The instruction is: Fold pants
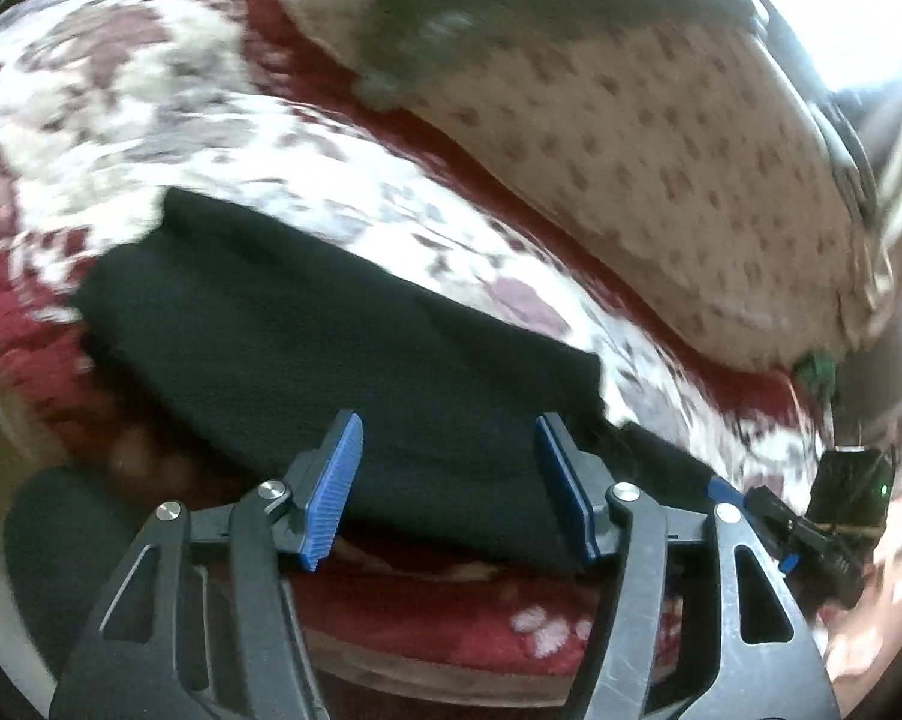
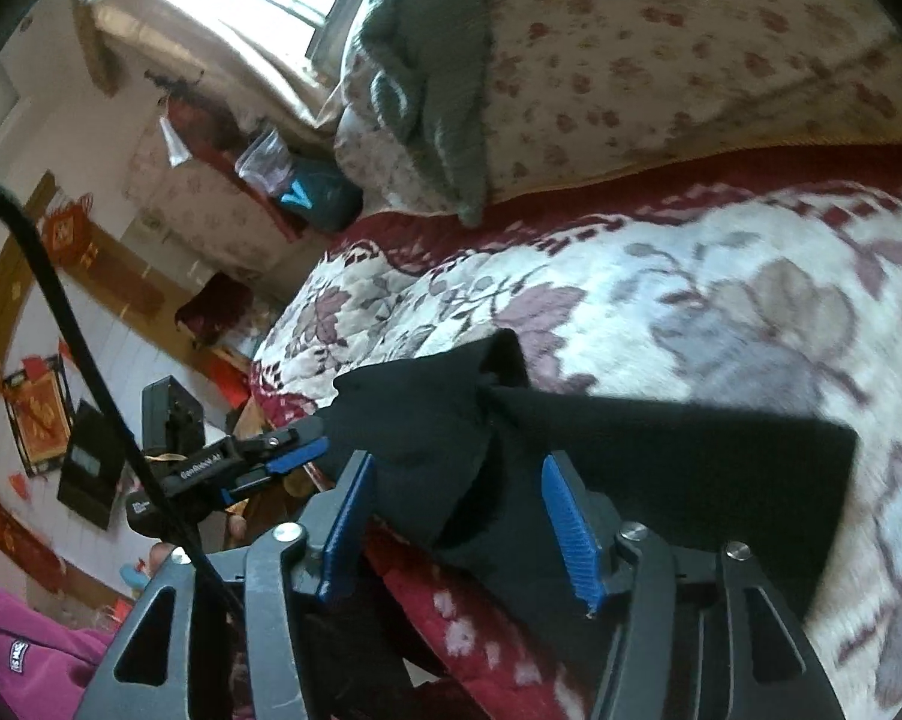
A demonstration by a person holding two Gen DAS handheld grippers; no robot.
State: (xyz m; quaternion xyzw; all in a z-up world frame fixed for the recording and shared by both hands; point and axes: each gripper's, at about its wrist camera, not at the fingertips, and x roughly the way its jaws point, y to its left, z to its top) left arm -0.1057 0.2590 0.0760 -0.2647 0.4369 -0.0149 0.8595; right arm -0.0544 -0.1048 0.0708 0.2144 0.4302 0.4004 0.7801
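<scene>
Both the left claw (image 1: 448,486) and the right claw (image 2: 460,525) stand apart, gripping nothing. The black pants (image 1: 331,348) lie folded, seemingly in layers, on the floral bed (image 1: 151,90) near its edge.

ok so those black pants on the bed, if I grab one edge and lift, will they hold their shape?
Probably not. The black pants lie limp with a bunched corner, so they would likely droop. The knit looks soft, so probably light and unlikely to slip on the floral quilt.
</scene>
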